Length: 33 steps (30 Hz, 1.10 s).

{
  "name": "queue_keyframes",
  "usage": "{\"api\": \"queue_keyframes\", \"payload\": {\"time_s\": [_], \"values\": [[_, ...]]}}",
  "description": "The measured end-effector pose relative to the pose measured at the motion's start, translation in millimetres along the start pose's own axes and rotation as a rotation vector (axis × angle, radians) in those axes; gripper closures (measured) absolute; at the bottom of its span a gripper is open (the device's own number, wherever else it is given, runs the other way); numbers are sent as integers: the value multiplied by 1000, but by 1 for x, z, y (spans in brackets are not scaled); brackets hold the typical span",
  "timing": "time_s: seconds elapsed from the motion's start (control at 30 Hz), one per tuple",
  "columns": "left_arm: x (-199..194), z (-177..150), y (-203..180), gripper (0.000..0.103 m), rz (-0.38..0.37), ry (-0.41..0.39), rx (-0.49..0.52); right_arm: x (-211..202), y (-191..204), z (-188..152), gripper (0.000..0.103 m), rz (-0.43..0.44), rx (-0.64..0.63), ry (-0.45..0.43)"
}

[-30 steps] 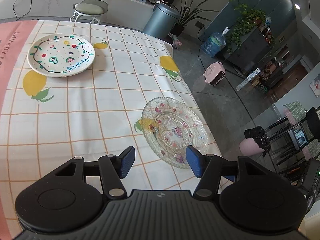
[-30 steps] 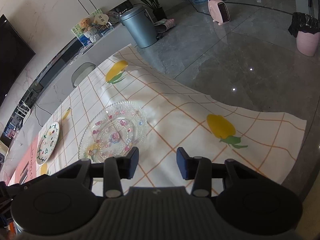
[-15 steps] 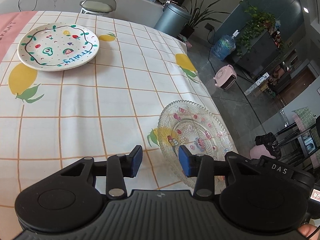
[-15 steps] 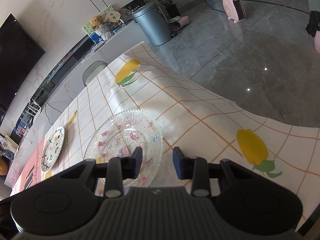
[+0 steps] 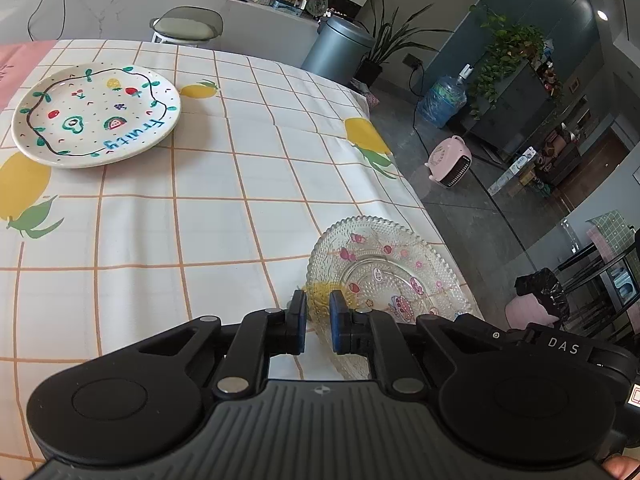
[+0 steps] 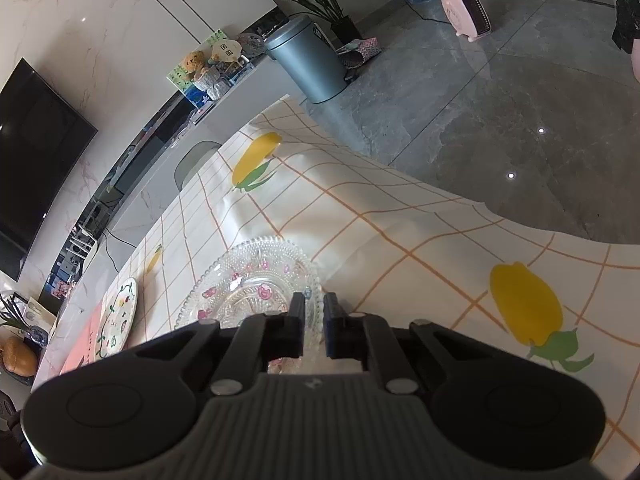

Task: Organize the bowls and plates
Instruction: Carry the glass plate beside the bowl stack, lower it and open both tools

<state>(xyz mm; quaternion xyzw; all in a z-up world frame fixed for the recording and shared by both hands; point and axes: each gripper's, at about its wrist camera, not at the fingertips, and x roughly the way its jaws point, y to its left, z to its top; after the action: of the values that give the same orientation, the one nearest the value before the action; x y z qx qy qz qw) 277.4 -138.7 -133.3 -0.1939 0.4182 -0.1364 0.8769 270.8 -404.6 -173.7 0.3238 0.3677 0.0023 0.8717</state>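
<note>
A clear glass plate (image 5: 392,276) with pink prints lies near the table's right edge; it also shows in the right wrist view (image 6: 256,284). My left gripper (image 5: 318,322) is closed down on the plate's near-left rim, which sits between its blue pads. My right gripper (image 6: 314,326) is closed on the plate's opposite rim, which passes between its pads. A white ceramic plate (image 5: 96,116) painted with fruit and the word "Fruity" lies at the far left of the table; it also shows in the right wrist view (image 6: 118,320).
The table wears a checked cloth (image 5: 240,184) with yellow fruit prints; its right edge drops to a grey floor. A grey bin (image 5: 340,50), a stool (image 5: 186,28), a pink heater (image 5: 450,162) and a water bottle (image 5: 442,98) stand beyond.
Both grippers have moved in onto the glass plate and their jaws have narrowed from wide open to closed on its rims.
</note>
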Motion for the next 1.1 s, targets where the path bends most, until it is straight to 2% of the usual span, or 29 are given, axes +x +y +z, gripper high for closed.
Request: {"api": "queue_keyframes", "payload": {"time_s": [0.37, 0.8, 1.1], "values": [[-37, -14, 5, 91, 21, -19, 4, -17, 5, -12, 97, 26, 14, 82], [-116, -48, 18, 91, 85, -104, -3, -58, 30, -54, 97, 109, -6, 154], [-149, -71, 50, 91, 166, -148, -68, -58, 59, -92, 97, 155, -57, 225]]}}
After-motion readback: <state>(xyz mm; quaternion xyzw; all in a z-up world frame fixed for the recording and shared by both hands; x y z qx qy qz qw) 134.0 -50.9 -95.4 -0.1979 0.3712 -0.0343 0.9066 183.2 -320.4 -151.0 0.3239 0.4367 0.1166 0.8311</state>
